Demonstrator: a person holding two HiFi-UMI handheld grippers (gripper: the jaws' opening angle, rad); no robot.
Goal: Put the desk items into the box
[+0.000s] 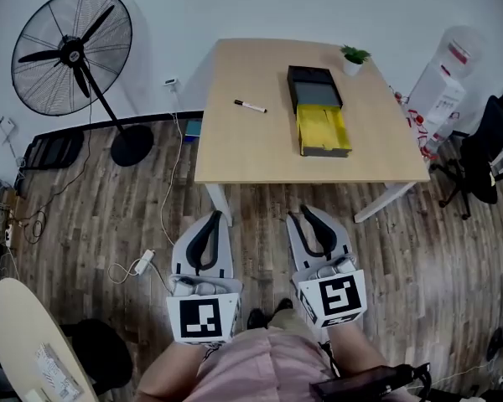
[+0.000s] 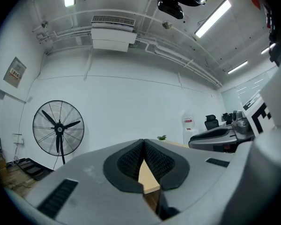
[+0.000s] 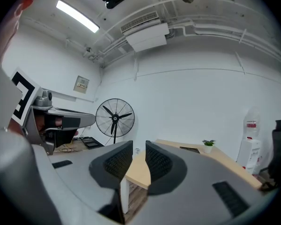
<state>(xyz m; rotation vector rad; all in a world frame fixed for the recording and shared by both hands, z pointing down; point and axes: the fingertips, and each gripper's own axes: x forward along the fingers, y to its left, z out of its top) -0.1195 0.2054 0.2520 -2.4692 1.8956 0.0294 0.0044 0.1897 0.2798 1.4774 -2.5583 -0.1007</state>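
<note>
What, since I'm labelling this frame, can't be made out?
- Box contents: head view, too small and distant.
- Marker: head view, too small to read cap or print.
- Desk: left gripper view, mostly hidden behind the left hand-held gripper.

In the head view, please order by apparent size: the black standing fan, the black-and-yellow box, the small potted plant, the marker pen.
Largest first:
black standing fan
black-and-yellow box
small potted plant
marker pen
The pen is about as long as the plant but thinner.
</note>
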